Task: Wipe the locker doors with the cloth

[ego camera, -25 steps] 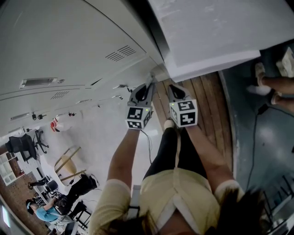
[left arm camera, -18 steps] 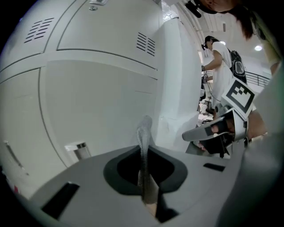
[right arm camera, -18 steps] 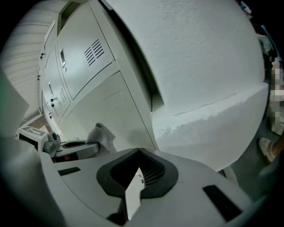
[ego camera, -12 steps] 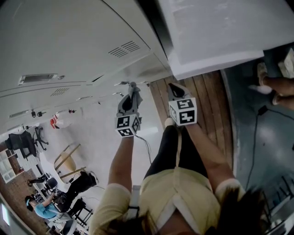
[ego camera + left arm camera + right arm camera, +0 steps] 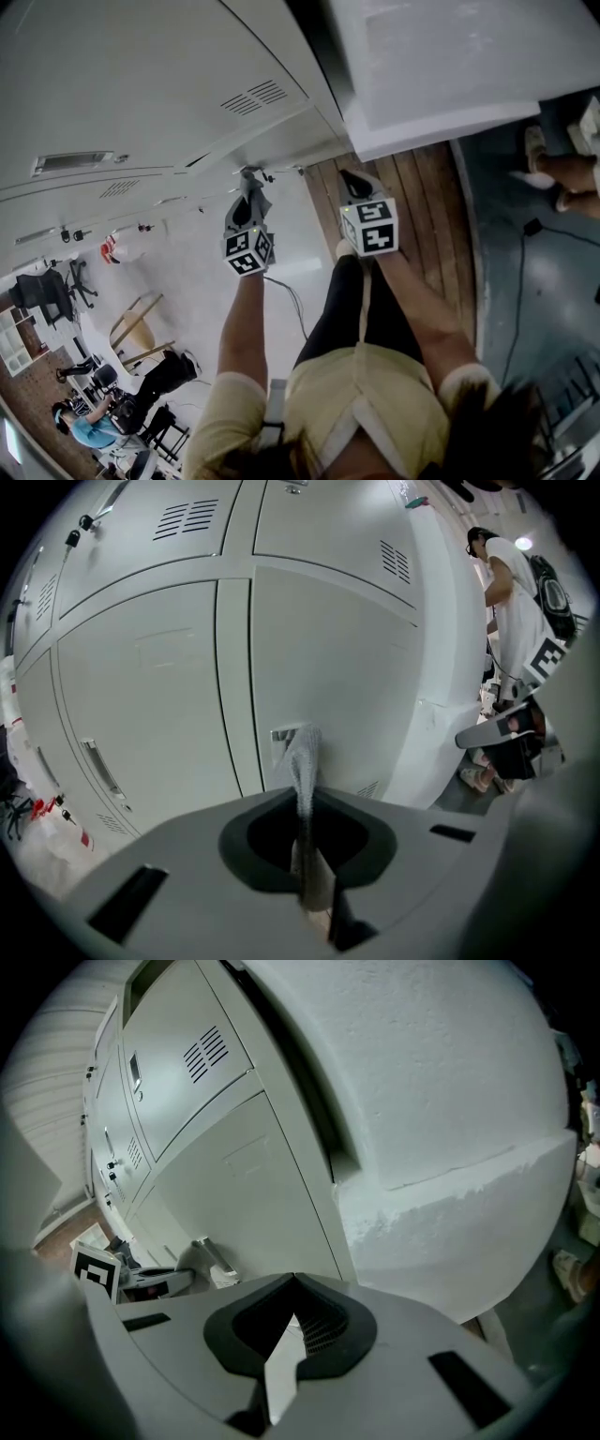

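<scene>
**Cloth up at the lockers**

The lockers (image 5: 141, 84) fill the left side, a white pillar (image 5: 441, 56) juts in at the right, and there's plank floor (image 5: 422, 216) below. Both bare forearms reach straight out, side by side. The left gripper (image 5: 249, 180) points at a lower door with its jaws clamped on the grey cloth (image 5: 305, 766). The cloth's free end stands up in front of a small label plate (image 5: 284, 735), touching it or not, I can't tell. The right gripper (image 5: 351, 176) hangs near the pillar's foot, jaws together, nothing between them.
</scene>
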`<state>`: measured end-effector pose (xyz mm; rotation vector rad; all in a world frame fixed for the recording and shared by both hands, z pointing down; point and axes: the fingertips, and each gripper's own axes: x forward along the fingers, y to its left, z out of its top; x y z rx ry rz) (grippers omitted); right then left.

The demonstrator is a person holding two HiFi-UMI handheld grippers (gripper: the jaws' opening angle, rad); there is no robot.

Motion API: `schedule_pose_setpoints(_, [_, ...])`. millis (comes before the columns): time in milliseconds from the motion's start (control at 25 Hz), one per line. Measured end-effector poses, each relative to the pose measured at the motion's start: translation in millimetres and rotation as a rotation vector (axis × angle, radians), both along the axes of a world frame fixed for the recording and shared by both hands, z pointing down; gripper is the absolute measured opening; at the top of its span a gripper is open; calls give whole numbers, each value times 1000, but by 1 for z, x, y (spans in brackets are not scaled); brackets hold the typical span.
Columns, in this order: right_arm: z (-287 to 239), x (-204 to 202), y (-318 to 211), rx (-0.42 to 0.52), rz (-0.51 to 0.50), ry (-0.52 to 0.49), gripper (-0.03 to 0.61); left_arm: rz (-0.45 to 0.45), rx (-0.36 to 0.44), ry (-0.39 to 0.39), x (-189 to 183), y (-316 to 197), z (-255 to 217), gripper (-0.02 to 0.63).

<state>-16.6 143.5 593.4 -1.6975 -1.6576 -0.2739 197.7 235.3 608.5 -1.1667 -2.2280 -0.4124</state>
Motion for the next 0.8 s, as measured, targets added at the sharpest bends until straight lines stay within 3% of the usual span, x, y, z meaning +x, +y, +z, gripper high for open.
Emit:
schedule_pose_setpoints(240, [3, -6, -3, 10, 13, 0, 3, 27, 24, 26, -15, 3, 11, 17])
schedule_pose_setpoints(480, [10, -13, -11, 29, 35, 7, 3, 41, 39, -18, -41, 11, 16, 17])
schedule_pose_setpoints(800, [11, -26, -14, 27, 54, 3, 3, 131, 33, -34, -79, 6, 14, 17])
